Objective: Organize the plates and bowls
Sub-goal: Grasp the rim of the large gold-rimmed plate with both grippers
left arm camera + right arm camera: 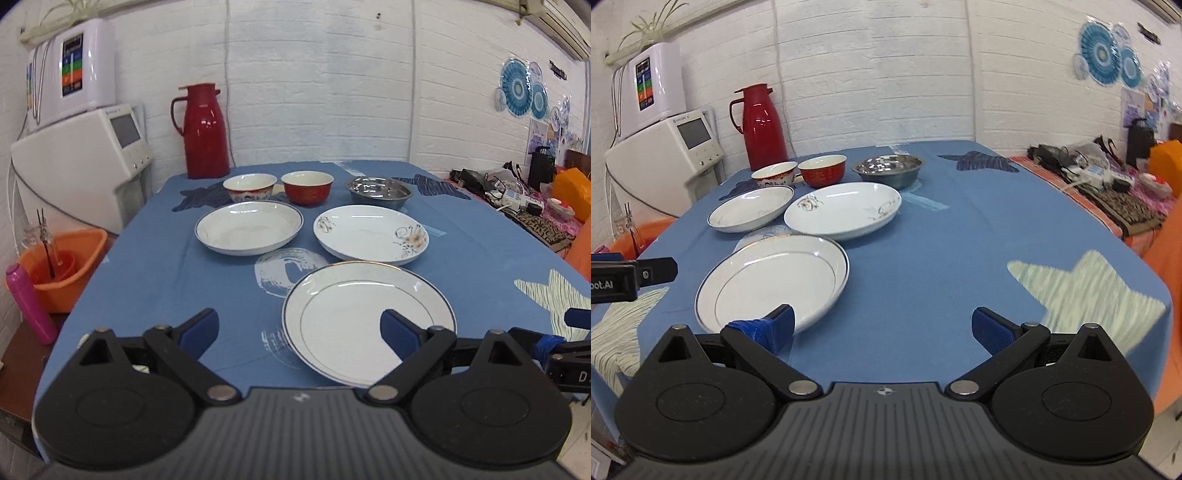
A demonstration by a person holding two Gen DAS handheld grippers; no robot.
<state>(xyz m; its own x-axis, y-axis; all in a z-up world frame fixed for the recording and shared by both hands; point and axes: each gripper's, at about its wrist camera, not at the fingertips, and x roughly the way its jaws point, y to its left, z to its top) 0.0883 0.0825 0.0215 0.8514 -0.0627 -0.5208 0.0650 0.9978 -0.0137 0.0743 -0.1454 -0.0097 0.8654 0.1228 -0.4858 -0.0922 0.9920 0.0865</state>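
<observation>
Plates [369, 321] lie flat, untouched.

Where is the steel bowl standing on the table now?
The steel bowl stands at the right end of the far row of bowls, beside the red bowl and just behind the flower-patterned plate.

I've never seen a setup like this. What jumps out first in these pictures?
The tall glossy red thermos jug stands out at the far left corner of the blue tablecloth. Before it sit three bowls in a row, the red ceramic bowl in the middle, then three white plates, the nearest a gold-rimmed white plate. Both black grippers, left and right, are open.
</observation>
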